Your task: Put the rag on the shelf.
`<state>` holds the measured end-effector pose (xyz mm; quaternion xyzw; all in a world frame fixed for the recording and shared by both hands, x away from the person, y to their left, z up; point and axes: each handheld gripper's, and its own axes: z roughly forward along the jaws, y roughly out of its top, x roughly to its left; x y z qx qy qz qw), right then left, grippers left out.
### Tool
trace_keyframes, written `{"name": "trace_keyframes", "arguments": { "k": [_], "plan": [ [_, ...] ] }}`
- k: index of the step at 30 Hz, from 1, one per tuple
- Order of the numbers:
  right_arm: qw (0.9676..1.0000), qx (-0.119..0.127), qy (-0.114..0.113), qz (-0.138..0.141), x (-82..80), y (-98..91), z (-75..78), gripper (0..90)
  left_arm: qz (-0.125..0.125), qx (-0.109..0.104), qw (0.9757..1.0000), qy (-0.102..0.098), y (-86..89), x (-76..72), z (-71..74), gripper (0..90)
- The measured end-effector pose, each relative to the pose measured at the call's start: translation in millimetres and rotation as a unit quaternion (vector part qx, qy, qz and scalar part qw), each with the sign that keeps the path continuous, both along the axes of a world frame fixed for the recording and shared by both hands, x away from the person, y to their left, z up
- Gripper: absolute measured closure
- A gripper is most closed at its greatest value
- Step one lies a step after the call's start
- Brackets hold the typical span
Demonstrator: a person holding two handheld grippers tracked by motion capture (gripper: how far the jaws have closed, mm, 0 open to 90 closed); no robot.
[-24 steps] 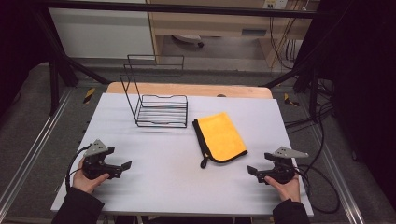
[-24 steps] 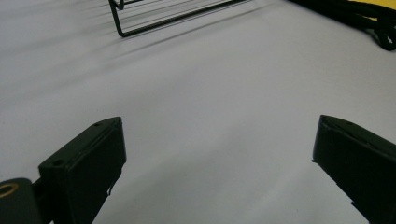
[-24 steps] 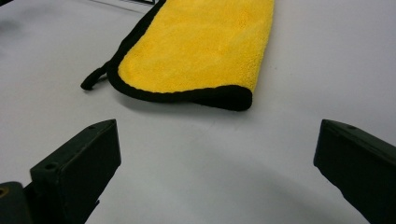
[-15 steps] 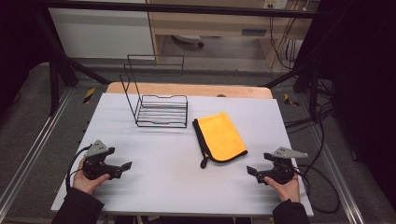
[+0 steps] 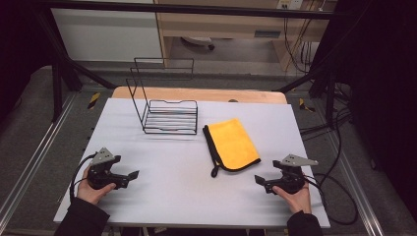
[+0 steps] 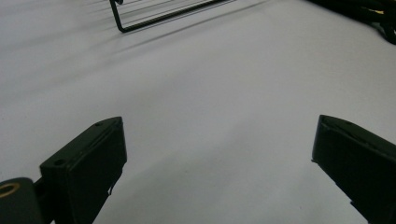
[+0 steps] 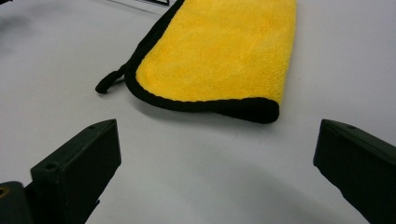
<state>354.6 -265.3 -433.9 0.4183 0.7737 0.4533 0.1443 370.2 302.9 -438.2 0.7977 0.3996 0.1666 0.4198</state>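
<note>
While we rest both hands low in the high view, the yellow cloth point(image 5: 232, 145) lies folded beside the wire rack point(image 5: 169, 115), apart from the left gripper point(image 5: 132, 175) and right gripper point(image 5: 259, 180). In the left gripper view our jaws stand wide over bare table point(image 6: 210, 116). In the right gripper view our jaws gape before the cloth point(image 7: 224, 51); pinching just the black hem could unfold it.

Our left gripper point(image 6: 215, 163) hangs open over bare table point(image 6: 210, 93); the wire rack point(image 6: 154, 14) stands by the far edge.
</note>
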Motion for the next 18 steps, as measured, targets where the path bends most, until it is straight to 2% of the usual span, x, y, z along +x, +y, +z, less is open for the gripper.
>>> {"name": "trace_keyframes", "arguments": {
  "k": [5,10,18],
  "plan": [
    [1.0000,-0.004,0.000,0.003,1.3,6.1,0.1,1.5,0.001,0.001,1.0000,0.001,0.6,0.1,0.0,2.9],
    [0.9998,-0.017,0.005,0.009,3.4,19.2,0.2,1.6,0.002,0.001,1.0000,0.001,-0.2,-0.1,-0.3,2.9],
    [0.9993,-0.028,0.000,0.023,6.0,40.7,2.4,3.3,0.004,0.001,1.0000,0.000,-0.2,-0.1,-0.1,2.9]
  ]
}}
